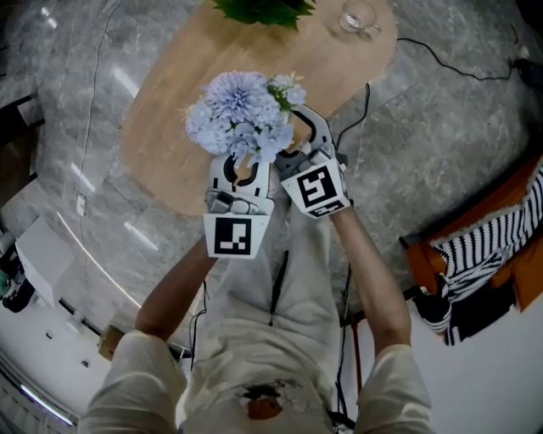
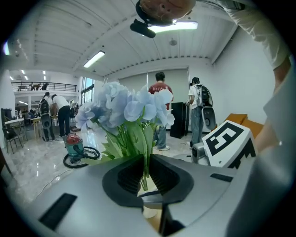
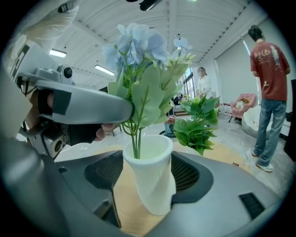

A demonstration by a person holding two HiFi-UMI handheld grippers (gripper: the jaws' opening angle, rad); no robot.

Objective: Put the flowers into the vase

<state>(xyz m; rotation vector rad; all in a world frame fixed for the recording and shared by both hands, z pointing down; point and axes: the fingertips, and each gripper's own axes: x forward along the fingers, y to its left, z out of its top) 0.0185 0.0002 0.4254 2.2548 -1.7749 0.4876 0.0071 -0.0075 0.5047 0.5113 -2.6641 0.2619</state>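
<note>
A bunch of pale blue flowers (image 1: 242, 114) with green leaves is held by its stems (image 2: 146, 166) in my left gripper (image 2: 145, 173), whose jaws are shut on them. The stem ends reach down into the mouth of a white ribbed vase (image 3: 150, 178). My right gripper (image 3: 150, 176) is shut on the vase body, with a pad against each side, and the vase stands slightly tilted above the wooden table (image 3: 127, 217). In the head view the blooms hide the vase; the left gripper (image 1: 242, 165) and right gripper (image 1: 299, 140) sit side by side under them.
The oval wooden table (image 1: 170, 127) carries a green leafy plant (image 1: 263, 10) and a glass (image 1: 358, 17) at its far end. A black cable (image 1: 441, 59) runs over the stone floor. An orange seat with striped cloth (image 1: 492, 246) is at the right. People (image 3: 268, 92) stand around the room.
</note>
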